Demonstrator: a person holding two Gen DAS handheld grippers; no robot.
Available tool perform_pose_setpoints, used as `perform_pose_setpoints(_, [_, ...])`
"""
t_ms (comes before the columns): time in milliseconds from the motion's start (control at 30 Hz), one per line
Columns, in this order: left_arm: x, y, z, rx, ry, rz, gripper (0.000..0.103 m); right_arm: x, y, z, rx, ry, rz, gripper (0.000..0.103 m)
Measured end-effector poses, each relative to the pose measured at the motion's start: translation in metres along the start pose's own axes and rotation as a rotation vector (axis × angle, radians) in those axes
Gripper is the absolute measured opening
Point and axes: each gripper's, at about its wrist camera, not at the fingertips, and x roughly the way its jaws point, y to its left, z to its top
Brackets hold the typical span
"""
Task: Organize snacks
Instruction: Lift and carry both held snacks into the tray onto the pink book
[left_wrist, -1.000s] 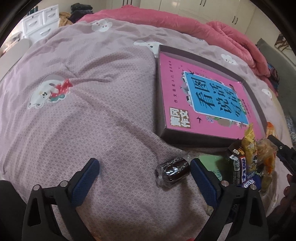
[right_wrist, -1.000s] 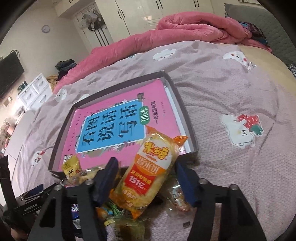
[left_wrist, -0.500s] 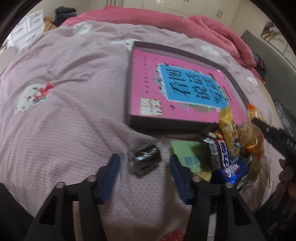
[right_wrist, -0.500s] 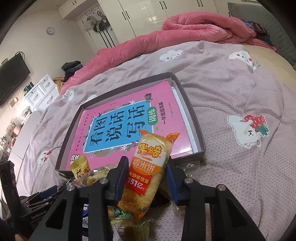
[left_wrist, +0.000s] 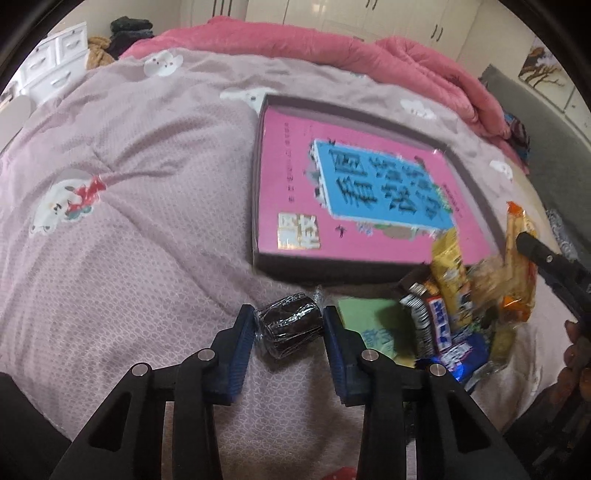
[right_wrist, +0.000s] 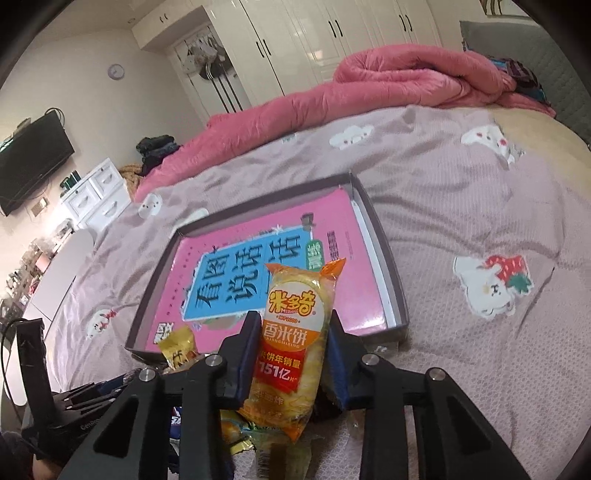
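The bed (left_wrist: 155, 206) with its mauve patterned cover carries everything, and a pink quilt (right_wrist: 388, 85) lies bunched at its far side, well beyond both pairs of fingers. Ahead of the fingers lies a shallow grey box (right_wrist: 391, 273), and a pink book (left_wrist: 295, 177) fills almost all of its floor. No snack seems to lie fully inside the box yet, so the task looks to be at its beginning, and nearly all the sorting is left.

The snack pile (left_wrist: 454, 310) lies against the near wall of the box, to the right of the left fingers and under the right ones. It holds several wrapped bars and small bags.

The right gripper (right_wrist: 291, 339) is closing, and its fingers already pinch an orange rice cracker packet (right_wrist: 295, 332) by its long sides; the packet stands up between them, above the pile. The left gripper (left_wrist: 288, 328) is closing too, with a small dark wrapped cake (left_wrist: 290, 326) between its fingers; both pads seem to touch the wrapper, which still rests on the cover.

The book may stand in the way, because it leaves little free floor in the box. The soft wrappers could slip or crush under a hard grip.
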Motion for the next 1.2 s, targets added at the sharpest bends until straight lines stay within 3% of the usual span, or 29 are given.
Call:
perform_pose_setpoints(467, [-0.023,-0.001,0.043,-0.031,-0.129,-0.032,0.038,0.0,-0.011,0.036,0.005,-0.083,0.008,0.035])
perform_pose_setpoints(733, [0.003,-0.017,0.063,-0.015,-0.107,-0.047,0.038,0.026,-0.018,0.048,-0.031,-0.08,-0.051,0.035])
perform_pose_setpoints(1200, [0.044,-0.032,0.078,0.024,-0.047,-0.04,0.038,0.062,-0.019,0.031,-0.076,0.029,-0.102,0.034])
